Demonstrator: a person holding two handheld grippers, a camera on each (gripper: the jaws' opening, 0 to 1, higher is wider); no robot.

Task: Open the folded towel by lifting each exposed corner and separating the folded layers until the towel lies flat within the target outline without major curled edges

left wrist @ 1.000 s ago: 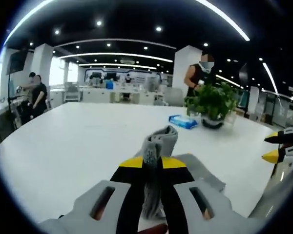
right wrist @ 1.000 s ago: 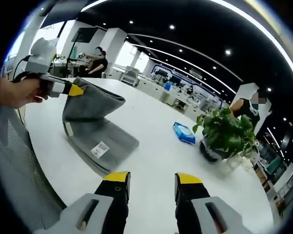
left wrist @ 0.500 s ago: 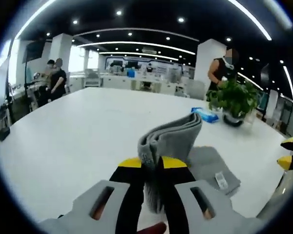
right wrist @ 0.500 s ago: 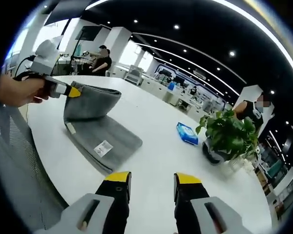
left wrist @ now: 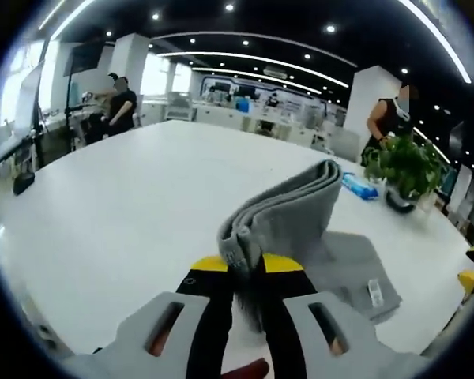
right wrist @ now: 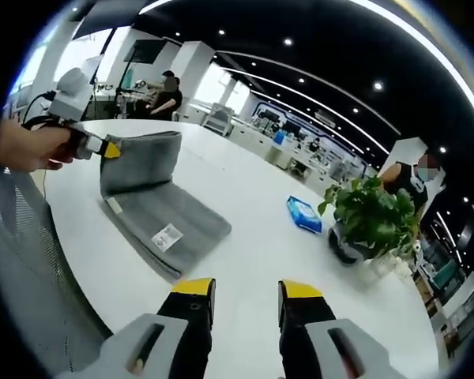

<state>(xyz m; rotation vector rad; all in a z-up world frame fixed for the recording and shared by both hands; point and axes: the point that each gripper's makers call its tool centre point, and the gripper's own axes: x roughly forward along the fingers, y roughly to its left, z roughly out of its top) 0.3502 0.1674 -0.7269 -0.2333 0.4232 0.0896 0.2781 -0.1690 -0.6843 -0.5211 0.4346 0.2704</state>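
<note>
A grey towel (right wrist: 162, 209) lies folded on the white table (right wrist: 253, 237), with a white label on its lower layer. The left gripper (left wrist: 246, 267) is shut on a corner of the towel's upper layers (left wrist: 288, 217), holding them lifted above the lower layer (left wrist: 351, 268). In the right gripper view that left gripper (right wrist: 107, 148) shows at the left, in a person's hand, with the raised grey layers (right wrist: 142, 162) stretched from it. My right gripper (right wrist: 242, 289) is open above the bare table, to the right of the towel and apart from it.
A potted green plant (right wrist: 371, 217) and a blue packet (right wrist: 304, 213) stand farther back on the table. A person (left wrist: 387, 118) stands behind the plant, and others (left wrist: 120, 106) are by the desks at the far left. A grey chair back (right wrist: 24, 260) is near the table's edge.
The left gripper has carried the pinched towel corner leftward, spreading the upper layers away from the lower one. The right gripper has barely moved and stays open.
</note>
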